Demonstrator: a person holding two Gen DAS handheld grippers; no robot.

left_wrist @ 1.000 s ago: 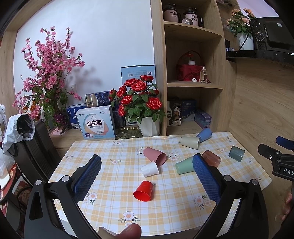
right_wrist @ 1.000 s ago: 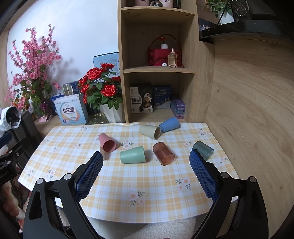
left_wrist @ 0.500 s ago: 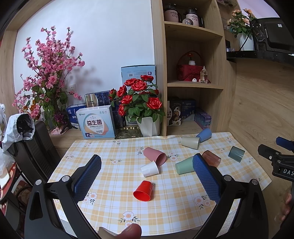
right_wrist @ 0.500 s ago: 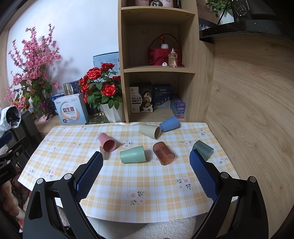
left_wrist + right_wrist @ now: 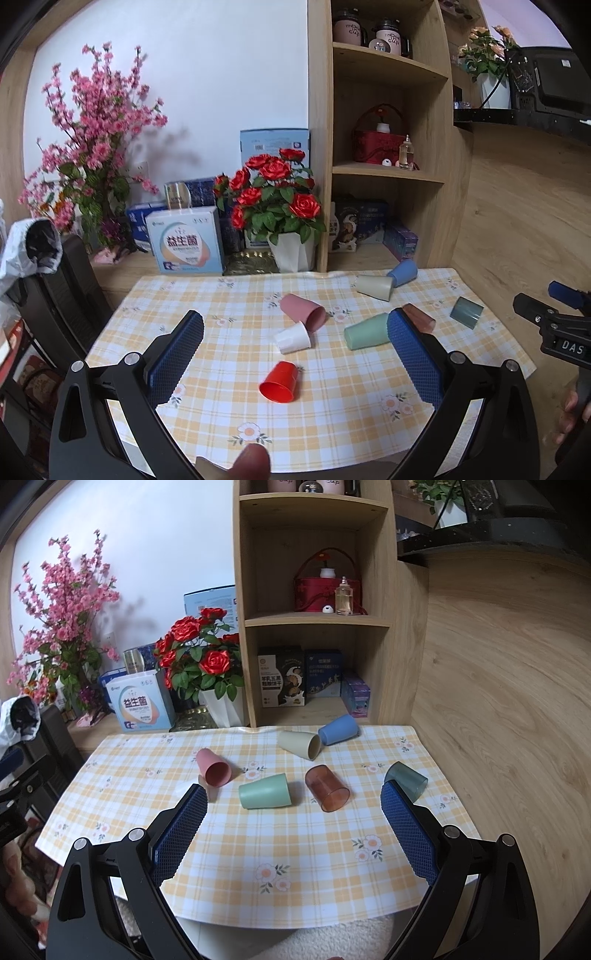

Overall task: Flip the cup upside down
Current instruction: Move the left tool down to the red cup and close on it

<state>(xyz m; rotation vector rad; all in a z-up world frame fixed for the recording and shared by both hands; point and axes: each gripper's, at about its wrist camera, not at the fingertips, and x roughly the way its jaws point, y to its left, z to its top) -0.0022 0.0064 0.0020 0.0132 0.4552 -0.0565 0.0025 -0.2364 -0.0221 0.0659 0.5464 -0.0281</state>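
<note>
Several cups lie on their sides on the checked tablecloth [image 5: 229,369]: a red cup [image 5: 279,381], a white cup [image 5: 292,337], a pink cup [image 5: 303,311] [image 5: 213,768], a green cup [image 5: 365,331] [image 5: 264,791], a brown translucent cup [image 5: 327,788], a beige cup [image 5: 300,744], a blue cup [image 5: 338,729] and a grey-green cup [image 5: 406,780]. My left gripper [image 5: 295,354] is open and empty above the table's front, with the red cup between its fingers' line of sight. My right gripper [image 5: 291,827] is open and empty, short of the green and brown cups.
A pot of red roses [image 5: 280,214], boxes [image 5: 184,243] and pink blossom branches [image 5: 92,147] stand behind the table. A wooden shelf unit [image 5: 314,609] rises at the back right. A black chair [image 5: 62,295] is at the left. A wooden wall [image 5: 498,701] bounds the right.
</note>
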